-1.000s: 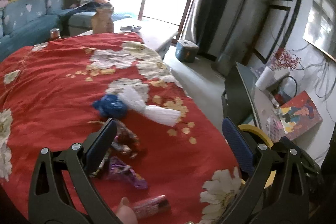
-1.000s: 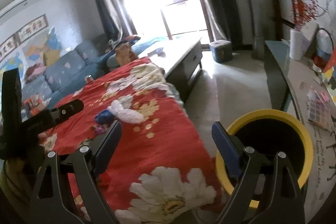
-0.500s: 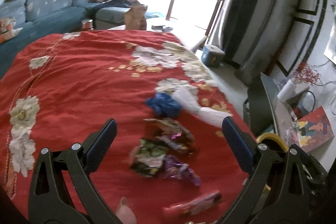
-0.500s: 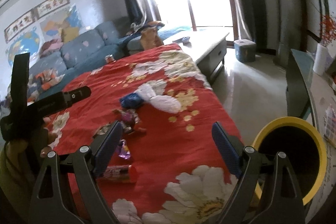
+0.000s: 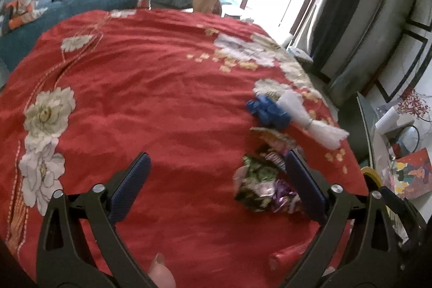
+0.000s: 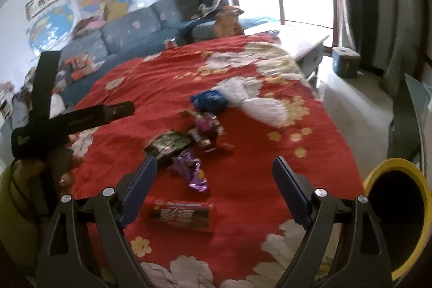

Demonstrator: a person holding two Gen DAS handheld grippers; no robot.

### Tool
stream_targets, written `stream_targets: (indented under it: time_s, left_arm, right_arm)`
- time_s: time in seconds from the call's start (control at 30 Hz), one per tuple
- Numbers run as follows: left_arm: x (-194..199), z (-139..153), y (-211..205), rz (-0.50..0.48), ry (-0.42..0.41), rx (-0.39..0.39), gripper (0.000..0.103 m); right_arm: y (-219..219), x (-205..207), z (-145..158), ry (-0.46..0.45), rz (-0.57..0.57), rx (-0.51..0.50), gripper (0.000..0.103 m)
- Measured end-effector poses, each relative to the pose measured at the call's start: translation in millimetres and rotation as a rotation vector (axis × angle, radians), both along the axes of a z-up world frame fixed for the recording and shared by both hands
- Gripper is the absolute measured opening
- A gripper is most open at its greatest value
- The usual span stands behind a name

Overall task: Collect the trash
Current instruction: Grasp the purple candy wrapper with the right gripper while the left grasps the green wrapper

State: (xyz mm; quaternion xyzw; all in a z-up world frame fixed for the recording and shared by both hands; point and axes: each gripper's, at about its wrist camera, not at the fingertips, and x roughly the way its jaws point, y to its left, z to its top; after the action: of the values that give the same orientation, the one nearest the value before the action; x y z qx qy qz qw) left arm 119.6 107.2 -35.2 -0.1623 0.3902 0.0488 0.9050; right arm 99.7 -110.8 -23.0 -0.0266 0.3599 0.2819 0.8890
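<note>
Trash lies scattered on the red floral cloth (image 6: 243, 180), beside the yellow-rimmed bin (image 6: 421, 196). Both views have swung from the bin and floor onto the wrappers over the past second, suggesting picking is about to start. Nearest the right gripper (image 6: 213, 186) lies the red bar wrapper (image 6: 181, 215); the left gripper (image 5: 216, 184) flanks the green packet (image 5: 256, 180). Both jaws gape wide, holding nothing.
</note>
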Motion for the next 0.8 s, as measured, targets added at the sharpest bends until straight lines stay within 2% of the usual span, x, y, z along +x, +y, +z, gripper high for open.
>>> stream_targets:
  time_s: [0.13, 0.23, 0.43, 0.6, 0.67, 0.77, 0.8]
  left_arm:
    - [2.4, -15.7, 7.9, -0.004, 0.049, -0.055, 0.070]
    - [3.9, -23.8, 8.7, -0.024, 0.072, -0.083, 0.063]
    - [6.6, -32.0, 5.0, -0.069, 0.091, -0.132, 0.057]
    - [9.5, -38.1, -2.0, -0.102, 0.104, -0.144, 0.057]
    - [11.1, -40.6, -6.1, -0.118, 0.109, -0.143, 0.053]
    - [13.7, -45.1, -10.9, -0.139, 0.120, -0.146, 0.052]
    - [14.2, -46.7, -11.8, -0.145, 0.123, -0.150, 0.050]
  right_arm:
    - [15.5, 5.2, -11.1, 0.032, 0.042, -0.023, 0.084]
    - [25.7, 8.0, -18.7, 0.047, 0.072, -0.044, 0.082]
    - [38.3, 18.1, -34.0, 0.091, 0.109, -0.074, 0.074]
    - [45.4, 27.1, -46.8, 0.127, 0.127, -0.103, 0.067]
    - [48.0, 30.8, -51.8, 0.141, 0.133, -0.113, 0.065]
    - [51.0, 35.4, -57.7, 0.160, 0.135, -0.124, 0.055]
    - [51.7, 36.9, -60.3, 0.170, 0.138, -0.127, 0.048]
